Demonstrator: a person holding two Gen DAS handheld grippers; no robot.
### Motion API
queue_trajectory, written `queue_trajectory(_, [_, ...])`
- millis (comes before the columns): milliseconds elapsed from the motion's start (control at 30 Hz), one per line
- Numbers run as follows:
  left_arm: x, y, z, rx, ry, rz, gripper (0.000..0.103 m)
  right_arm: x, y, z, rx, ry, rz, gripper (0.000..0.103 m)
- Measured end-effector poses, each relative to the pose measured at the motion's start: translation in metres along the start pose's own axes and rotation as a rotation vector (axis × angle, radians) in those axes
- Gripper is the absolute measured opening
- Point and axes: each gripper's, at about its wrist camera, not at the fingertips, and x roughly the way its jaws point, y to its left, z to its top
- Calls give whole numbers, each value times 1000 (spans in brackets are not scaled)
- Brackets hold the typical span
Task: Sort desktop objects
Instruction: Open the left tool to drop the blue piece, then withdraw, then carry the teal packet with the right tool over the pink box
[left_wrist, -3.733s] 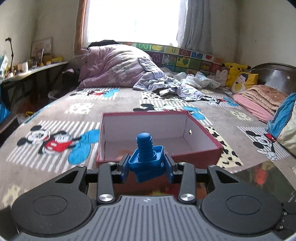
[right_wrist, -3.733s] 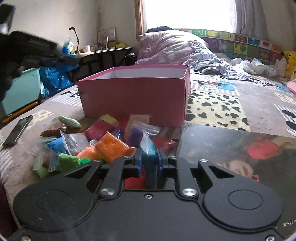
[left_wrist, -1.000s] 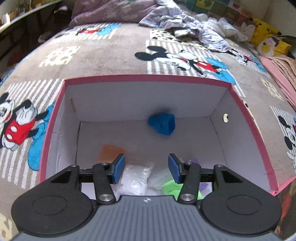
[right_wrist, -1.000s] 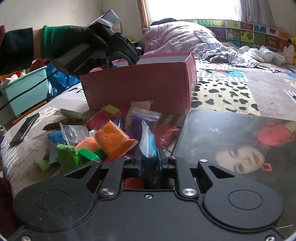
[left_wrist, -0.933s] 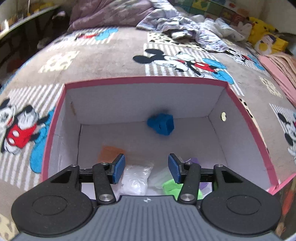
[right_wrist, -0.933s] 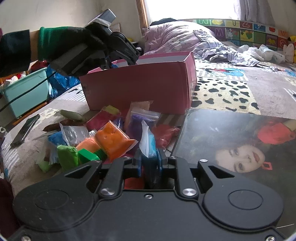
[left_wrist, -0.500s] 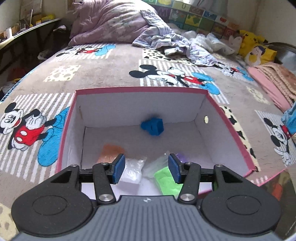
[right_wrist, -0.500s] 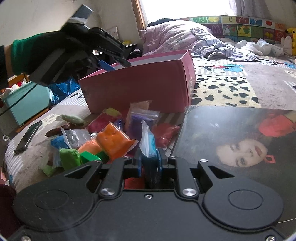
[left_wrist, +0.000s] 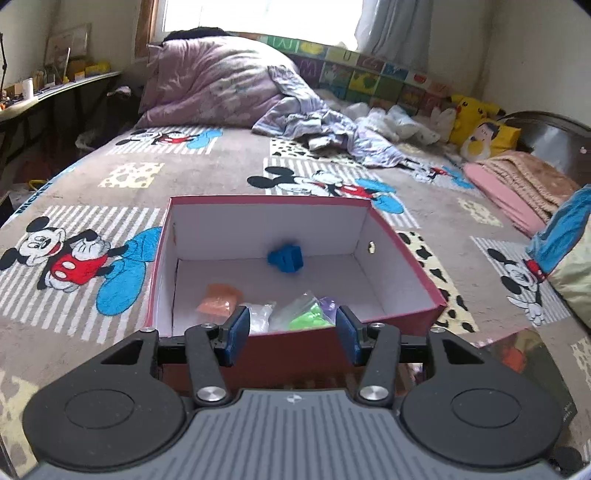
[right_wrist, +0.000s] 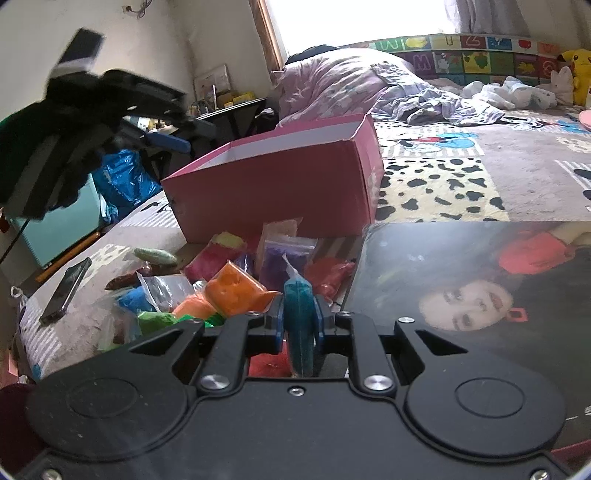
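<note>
A pink box (left_wrist: 413, 280) with a white inside stands on the bed. In it lie a blue plastic piece (left_wrist: 286, 257), an orange bag (left_wrist: 219, 298), a clear bag (left_wrist: 260, 314) and a green bag (left_wrist: 308, 317). My left gripper (left_wrist: 291, 334) is open and empty, above the box's near wall. My right gripper (right_wrist: 300, 325) is shut on a teal clay bag (right_wrist: 300, 314). In front of it lies a pile of coloured clay bags (right_wrist: 229, 284), before the box (right_wrist: 280, 184). The left gripper (right_wrist: 110, 110) shows blurred at upper left in the right wrist view.
A glossy picture board (right_wrist: 480, 295) lies right of the pile. A phone (right_wrist: 66, 290) lies at the bed's left edge. Bedding (left_wrist: 221, 85), clothes and plush toys (left_wrist: 476, 125) lie at the far end. A teal bin (right_wrist: 55, 229) stands beside the bed.
My left gripper let the blue piece go into the box, then drew back and up from the box, still open. My right gripper stays shut on the teal bag.
</note>
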Motion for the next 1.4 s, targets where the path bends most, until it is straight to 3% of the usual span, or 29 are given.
queue_trajectory(300, [-31, -8, -37, -18, -64, 4, 50, -18, 11, 6, 0, 2, 11, 15])
queue_trajectory(367, [-37, -10, -48, -27, -78, 4, 58, -24, 15, 7, -5, 1, 12, 15])
queue_trajectory(900, [-73, -50, -165, -39, -132, 71, 59, -54, 27, 27, 4, -2, 47, 15])
queue_trajectory(1167, [-85, -72, -195, -27, -182, 117, 59, -58, 32, 46, 3, 8, 89, 15])
queue_trajectory(1400, [-73, -91, -215, 25, -178, 109, 59, -58, 41, 77, -49, 4, 117, 15])
